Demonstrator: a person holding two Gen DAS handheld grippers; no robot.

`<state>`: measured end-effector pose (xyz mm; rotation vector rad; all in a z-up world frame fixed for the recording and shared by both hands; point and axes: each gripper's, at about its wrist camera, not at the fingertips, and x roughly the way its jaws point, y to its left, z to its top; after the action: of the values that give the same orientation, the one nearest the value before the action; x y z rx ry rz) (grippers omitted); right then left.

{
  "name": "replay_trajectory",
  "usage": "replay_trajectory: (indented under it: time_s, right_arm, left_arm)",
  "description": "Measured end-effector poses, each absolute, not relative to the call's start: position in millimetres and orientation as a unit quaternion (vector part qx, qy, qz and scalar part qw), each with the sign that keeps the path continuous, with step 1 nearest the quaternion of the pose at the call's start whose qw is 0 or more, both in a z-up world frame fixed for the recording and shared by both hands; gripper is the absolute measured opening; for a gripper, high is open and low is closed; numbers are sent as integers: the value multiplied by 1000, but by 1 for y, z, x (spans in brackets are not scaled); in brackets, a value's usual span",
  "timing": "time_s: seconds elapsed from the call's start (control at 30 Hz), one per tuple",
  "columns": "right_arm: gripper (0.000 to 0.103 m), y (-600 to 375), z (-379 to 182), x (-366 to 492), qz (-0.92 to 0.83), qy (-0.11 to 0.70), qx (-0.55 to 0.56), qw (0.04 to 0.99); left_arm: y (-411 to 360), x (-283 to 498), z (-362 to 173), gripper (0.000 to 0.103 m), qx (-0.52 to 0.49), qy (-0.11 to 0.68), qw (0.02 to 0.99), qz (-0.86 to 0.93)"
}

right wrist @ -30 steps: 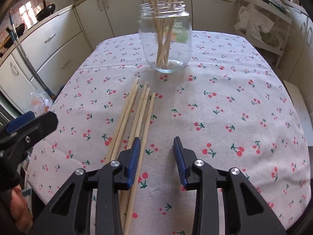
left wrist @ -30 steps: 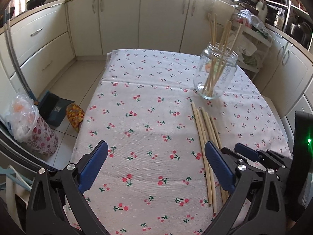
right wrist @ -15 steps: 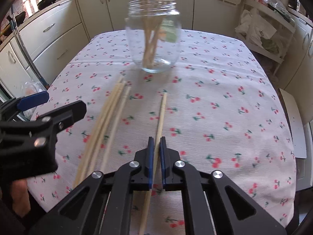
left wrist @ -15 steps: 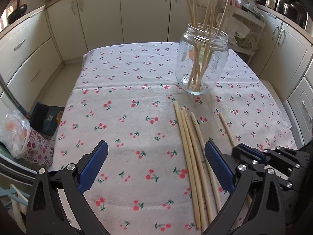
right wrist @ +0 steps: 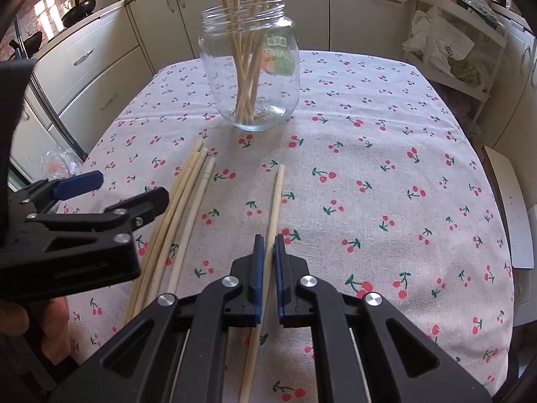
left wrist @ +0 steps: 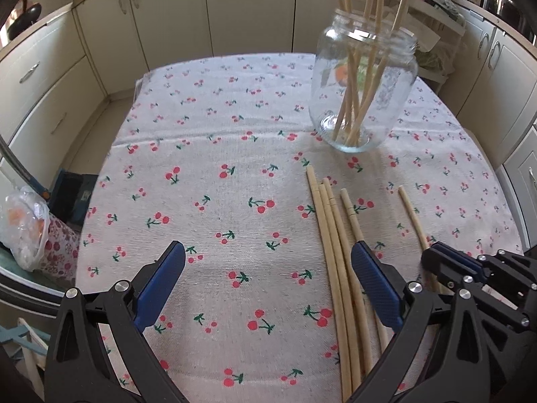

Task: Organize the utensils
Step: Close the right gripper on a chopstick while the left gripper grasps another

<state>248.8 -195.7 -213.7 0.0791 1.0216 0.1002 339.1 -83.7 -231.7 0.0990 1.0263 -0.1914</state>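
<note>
A clear glass jar (left wrist: pixel 364 90) holding several wooden chopsticks stands on the cherry-print tablecloth (left wrist: pixel 218 201); it also shows in the right wrist view (right wrist: pixel 250 77). A bundle of loose chopsticks (left wrist: pixel 335 252) lies in front of it, also seen in the right wrist view (right wrist: pixel 181 208). My right gripper (right wrist: pixel 267 252) is shut on a single chopstick (right wrist: pixel 276 198), which points toward the jar and shows in the left wrist view (left wrist: pixel 411 215). My left gripper (left wrist: pixel 268 268) is open and empty, its right finger over the bundle.
Cream kitchen cabinets (left wrist: pixel 161 23) surround the table. A plastic bag and floral bin (left wrist: pixel 30 225) sit on the floor at the left. A shelf rack with bags (right wrist: pixel 453 43) stands at the back right. The table's edges fall away on the left and right.
My right gripper closed on one chopstick and drew it to the right, away from the bundle. My left gripper swung toward the jar and stayed open.
</note>
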Motion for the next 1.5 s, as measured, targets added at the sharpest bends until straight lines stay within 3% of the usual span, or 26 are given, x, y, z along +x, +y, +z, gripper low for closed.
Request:
replay_trajectory:
  time_s: [0.7,1.1,1.3,1.43,1.5]
  right_arm:
    - [7,-208,-216,255,61,486,71,869]
    - [8,-203,-216,262,67,487,53,869]
    - [8,-208,-217,275,84,501,68,859]
    - [7,-205,-216,284,99,516,39,850]
    - [7,-197,-215,283,98,516,4,851]
  left_arm:
    - [-76,354,-230,95,57,495,863,-80]
    - [-87,357,-243,76,80,505,855,-84]
    - [-102,368,-240,52,86,501,853,-120]
    - [-111,374,-238,13,98,504,845,-152]
    - [-116,374,-237,6,104,508,836,-177]
